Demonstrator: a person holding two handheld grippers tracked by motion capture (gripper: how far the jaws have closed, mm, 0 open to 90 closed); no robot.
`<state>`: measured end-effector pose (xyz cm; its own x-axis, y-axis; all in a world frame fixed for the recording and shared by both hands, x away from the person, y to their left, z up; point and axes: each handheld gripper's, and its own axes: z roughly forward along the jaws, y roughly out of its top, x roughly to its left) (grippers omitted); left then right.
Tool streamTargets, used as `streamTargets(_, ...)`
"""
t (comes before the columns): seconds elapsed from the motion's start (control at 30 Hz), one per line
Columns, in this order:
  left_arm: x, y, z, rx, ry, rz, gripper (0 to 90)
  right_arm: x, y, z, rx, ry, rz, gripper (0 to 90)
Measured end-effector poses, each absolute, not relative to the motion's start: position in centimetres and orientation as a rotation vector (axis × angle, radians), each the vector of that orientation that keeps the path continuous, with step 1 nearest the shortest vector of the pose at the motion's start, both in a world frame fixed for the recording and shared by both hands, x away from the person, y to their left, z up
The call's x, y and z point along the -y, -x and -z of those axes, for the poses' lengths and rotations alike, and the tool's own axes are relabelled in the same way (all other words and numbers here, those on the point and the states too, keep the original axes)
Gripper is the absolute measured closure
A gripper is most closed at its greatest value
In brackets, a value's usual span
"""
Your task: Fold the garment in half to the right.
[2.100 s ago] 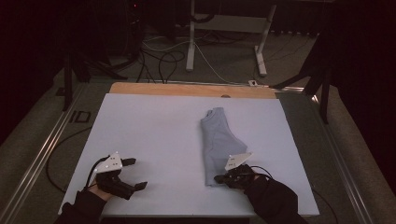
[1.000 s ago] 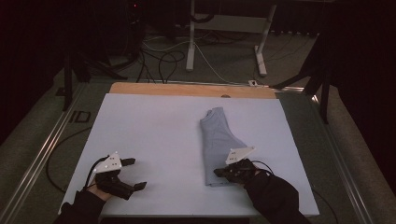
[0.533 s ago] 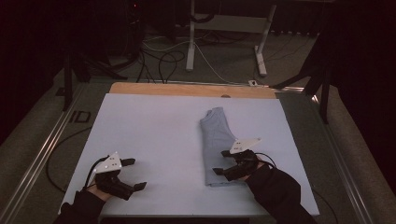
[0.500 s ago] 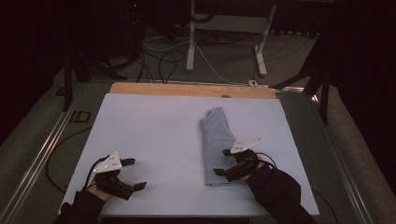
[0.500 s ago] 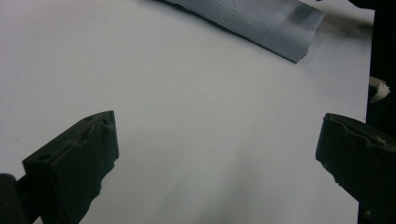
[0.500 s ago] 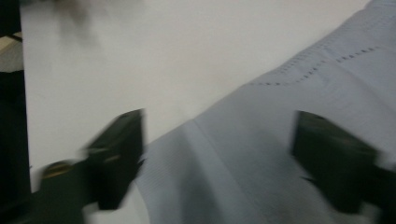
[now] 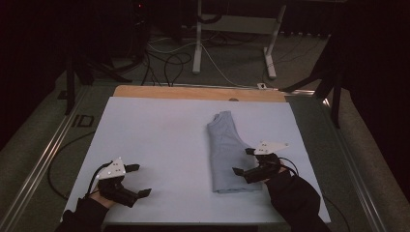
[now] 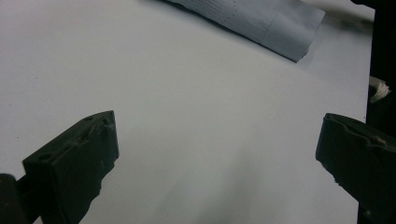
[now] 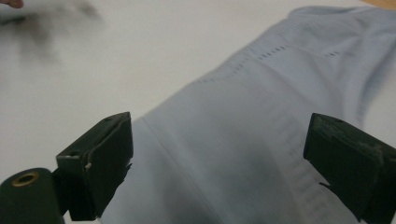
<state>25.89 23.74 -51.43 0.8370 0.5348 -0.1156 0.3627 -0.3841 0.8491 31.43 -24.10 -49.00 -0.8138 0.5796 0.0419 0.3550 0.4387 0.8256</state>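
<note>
Lying folded on white table (image 7: 159, 140), blue garment (image 7: 227, 152), both tools gaping, seemingly empty.

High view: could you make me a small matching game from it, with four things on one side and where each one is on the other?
Things:
1. folded garment
2. left gripper
3. right gripper
4. white stand

Places:
A. on the floor beyond the table's far edge
B. over the bare white table, near its front left corner
C. lying lengthwise on the right half of the table
D. at the garment's right edge, jaws wide open

Pairs: 1-C, 2-B, 3-D, 4-A
</note>
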Motion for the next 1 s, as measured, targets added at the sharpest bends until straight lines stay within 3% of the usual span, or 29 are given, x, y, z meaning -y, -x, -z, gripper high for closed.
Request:
streamTargets(0.53,-24.1,-25.9,51.6,-0.676,-2.014,-0.238,0.7,29.2,-29.6,51.5,-2.361,-0.988,-1.279,8.2)
streamTargets(1.0,-24.2,-26.1,51.7,-0.698,-2.012,-0.235,0.7,29.9,-27.7,52.5,-2.326,-1.005,-1.206,8.2)
